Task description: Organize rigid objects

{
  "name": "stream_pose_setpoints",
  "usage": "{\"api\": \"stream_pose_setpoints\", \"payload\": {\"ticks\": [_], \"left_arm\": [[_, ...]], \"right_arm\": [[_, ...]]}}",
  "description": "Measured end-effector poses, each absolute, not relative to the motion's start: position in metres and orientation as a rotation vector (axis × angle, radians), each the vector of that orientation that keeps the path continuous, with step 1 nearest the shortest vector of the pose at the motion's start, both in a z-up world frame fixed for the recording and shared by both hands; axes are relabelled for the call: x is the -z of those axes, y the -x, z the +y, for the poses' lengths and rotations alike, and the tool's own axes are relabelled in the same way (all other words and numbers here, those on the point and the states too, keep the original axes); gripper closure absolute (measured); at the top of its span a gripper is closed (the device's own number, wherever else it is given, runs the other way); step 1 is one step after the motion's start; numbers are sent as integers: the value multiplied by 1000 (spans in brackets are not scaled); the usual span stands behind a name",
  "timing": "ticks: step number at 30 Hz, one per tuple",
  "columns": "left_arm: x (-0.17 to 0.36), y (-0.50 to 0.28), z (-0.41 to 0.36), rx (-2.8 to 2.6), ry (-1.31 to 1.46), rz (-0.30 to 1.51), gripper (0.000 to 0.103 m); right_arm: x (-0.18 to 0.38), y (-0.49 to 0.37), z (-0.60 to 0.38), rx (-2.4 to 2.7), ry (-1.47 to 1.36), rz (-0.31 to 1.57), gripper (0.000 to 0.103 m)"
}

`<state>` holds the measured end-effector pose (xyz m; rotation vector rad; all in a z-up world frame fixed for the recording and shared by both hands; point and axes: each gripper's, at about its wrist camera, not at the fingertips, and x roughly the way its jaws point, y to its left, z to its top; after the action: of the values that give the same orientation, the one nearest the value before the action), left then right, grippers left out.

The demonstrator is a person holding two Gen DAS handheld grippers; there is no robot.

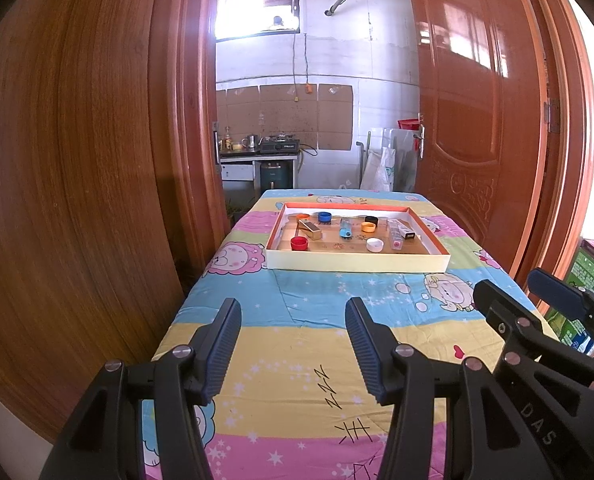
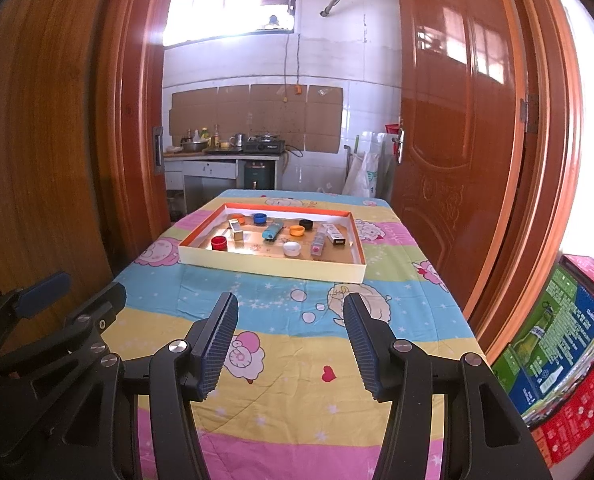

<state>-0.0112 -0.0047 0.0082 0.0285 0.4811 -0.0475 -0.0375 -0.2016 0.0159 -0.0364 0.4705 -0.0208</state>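
Your left gripper [image 1: 293, 344] and right gripper [image 2: 291, 340] both hang wide apart and empty over the cartoon-print quilt [image 1: 297, 316]. Every coloured plastic cap [image 1: 299, 243] and small box already lies loosely scattered inside the shallow white cardboard tray with the orange inner rim [image 1: 357, 263]. That fits gathering done or sorting still ahead.

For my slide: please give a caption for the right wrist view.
Open right gripper above the quilted table, facing a shallow tray of bottle caps.

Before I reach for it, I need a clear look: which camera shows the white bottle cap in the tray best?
The left wrist view: the white cap sits nearly centred, slightly larger, open side up. The right wrist view shows the same cap smaller, otherwise equally unobstructed, near the tray's front wall.
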Motion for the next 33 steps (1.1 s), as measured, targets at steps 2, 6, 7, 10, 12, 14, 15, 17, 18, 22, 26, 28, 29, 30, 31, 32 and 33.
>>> {"api": "stream_pose_setpoints", "payload": {"ticks": [2, 6, 7, 10, 12, 14, 15, 17, 18, 22, 26, 28, 29, 30, 31, 32, 33], "left_arm": [[-8, 12, -5, 47, -30, 481, 49], [-8, 12, -5, 49, -29, 481, 49], [-8, 12, -5, 49, -29, 480, 49], [-8, 13, -6, 49, -30, 481, 49], [-8, 12, -6, 50, -29, 482, 49], [-8, 13, -5, 51, -29, 482, 49], [-8, 13, -5, 50, -29, 482, 49], [-8, 13, -5, 51, -29, 482, 49], [-8, 13, -5, 51, -29, 482, 49], [-8, 13, -5, 52, -30, 483, 49], [-7, 13, -5, 53, -31, 484, 49], [-7, 13, -4, 53, -31, 484, 49], [-7, 13, -5, 54, -30, 485, 49], [-7, 12, -4, 55, -30, 486, 49], [-7, 12, -4, 55, -31, 487, 49], [-6, 13, -4, 55, -31, 488, 49], [-6, 13, -3, 55, -32, 488, 49]], "right_arm": [[-16, 38, -202, 20, 36, 469, 46], [-17, 38, -203, 21, 37, 469, 46], [-17, 38, -203, 23, 38, 469, 46], [-17, 38, -203, 20, 37, 469, 46], [-17, 38, -203, 20, 37, 469, 46], [-17, 38, -203, 20, 37, 468, 46], [-17, 38, -203, 22, 37, 467, 46], [-17, 38, -202, 21, 37, 468, 46], [-17, 38, -202, 21, 37, 468, 46], [-17, 38, -202, 21, 38, 467, 46], [-16, 38, -202, 21, 38, 468, 46], [-16, 38, -202, 21, 37, 468, 46], [-16, 38, -202, 21, 37, 468, 46], [-16, 38, -202, 21, 37, 469, 46], [-16, 38, -202, 21, 37, 469, 46], [-16, 38, -202, 21, 37, 469, 46], [-16, 38, -202, 21, 37, 469, 46]]}}
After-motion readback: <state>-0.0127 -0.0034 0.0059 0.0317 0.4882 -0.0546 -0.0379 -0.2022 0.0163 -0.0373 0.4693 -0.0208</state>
